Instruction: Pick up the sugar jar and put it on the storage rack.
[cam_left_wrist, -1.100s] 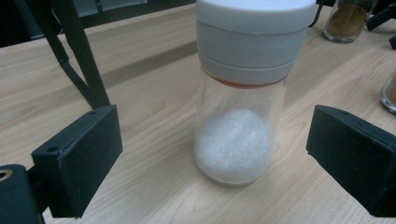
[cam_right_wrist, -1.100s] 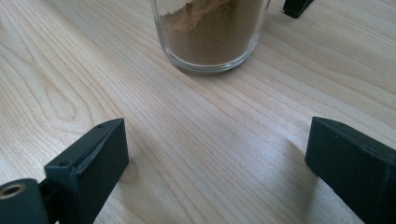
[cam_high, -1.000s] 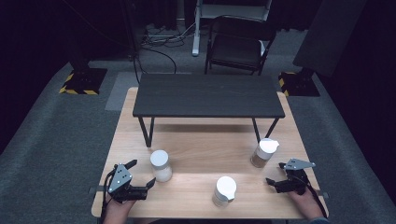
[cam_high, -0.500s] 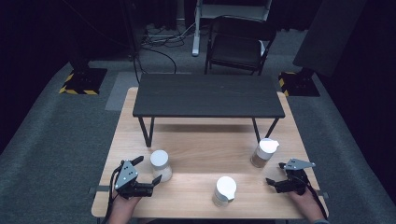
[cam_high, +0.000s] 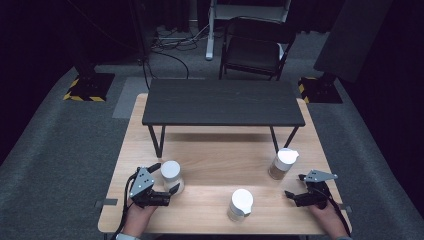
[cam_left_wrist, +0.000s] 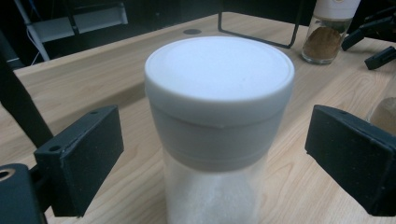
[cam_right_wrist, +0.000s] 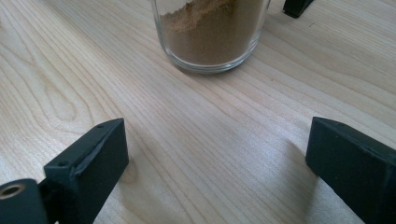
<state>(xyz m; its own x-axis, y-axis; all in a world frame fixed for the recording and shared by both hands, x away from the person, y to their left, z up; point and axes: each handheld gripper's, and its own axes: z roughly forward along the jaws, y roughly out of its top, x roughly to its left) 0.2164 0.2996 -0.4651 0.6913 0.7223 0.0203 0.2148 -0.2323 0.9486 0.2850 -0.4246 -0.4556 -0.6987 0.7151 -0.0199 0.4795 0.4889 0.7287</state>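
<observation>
- Your left gripper (cam_high: 169, 184) has its jaws spread wide on either side of the white-lidded jar (cam_high: 171, 176), which stands on the wooden table (cam_high: 210, 165) at the left, in front of the small black table (cam_high: 222, 102). In the left gripper view the jar (cam_left_wrist: 218, 126) sits between the two pads (cam_left_wrist: 81, 163) with clear gaps on both sides; nothing is pressed yet.
- The jar holds a white powder, and its lid looks wider than the glass below. Aim the pads at the glass body under the lid's rim, not at the lid itself, which could turn or slip.
- Centre the jar before you squeeze: it looks a little nearer one pad, so shift the gripper sideways until both gaps match, or the first pad to touch may push the jar over.
- Keep the gripper level and low enough for the pads to meet the glass squarely, then close slowly until the jar is firm.
- Your right gripper (cam_high: 295, 187) rests near the table's right edge with its jaws spread and nothing between them. The jar of brown spice (cam_right_wrist: 210, 32) stands just ahead of it, apart from the pads.
- A third jar (cam_high: 240, 204) stands near the front edge between your hands; mind it as you lift, and keep the right hand well away from the left one's path.
</observation>
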